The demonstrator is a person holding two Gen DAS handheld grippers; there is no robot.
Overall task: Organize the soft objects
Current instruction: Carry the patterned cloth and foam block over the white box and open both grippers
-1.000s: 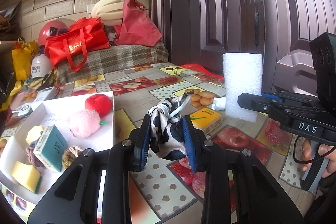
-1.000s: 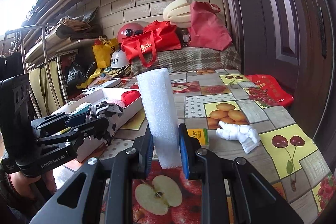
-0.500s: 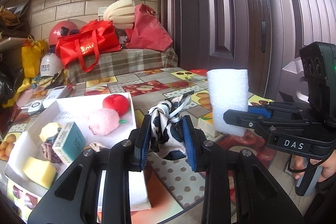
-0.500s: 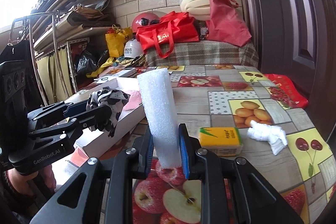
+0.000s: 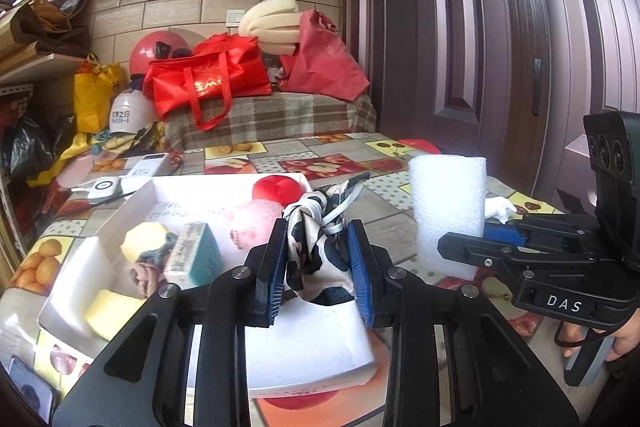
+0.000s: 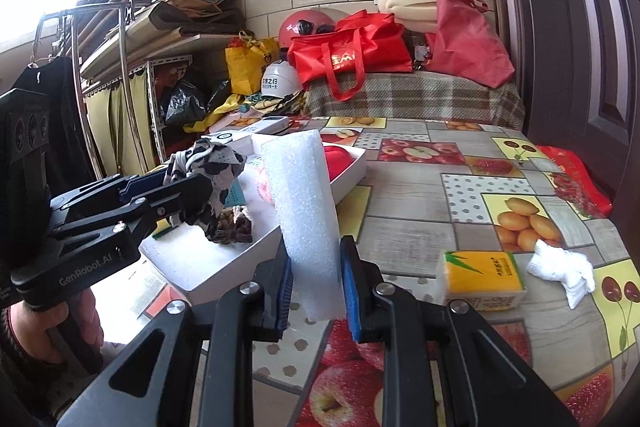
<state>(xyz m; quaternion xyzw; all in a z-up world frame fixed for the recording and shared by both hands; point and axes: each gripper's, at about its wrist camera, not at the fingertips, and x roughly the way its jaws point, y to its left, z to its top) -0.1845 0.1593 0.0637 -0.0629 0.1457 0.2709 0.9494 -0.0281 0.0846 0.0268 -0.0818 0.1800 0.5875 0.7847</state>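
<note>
My left gripper is shut on a black-and-white cow-print cloth and holds it above the near end of the white tray; the cloth also shows in the right wrist view. My right gripper is shut on an upright white foam block, held just right of the tray; the block also shows in the left wrist view. The tray holds a red plush ball, a pink plush, yellow sponges, a teal sponge block and a braided cord.
A yellow tissue pack and a crumpled white cloth lie on the fruit-patterned tablecloth right of the foam. Red bags sit on a plaid-covered bench behind. A dark door stands to the right. A shelf rack is at left.
Both grippers have moved left towards the tray with their loads. The cow-print cloth now hangs over the tray's near end, and the foam block is next to the tray's right edge.
</note>
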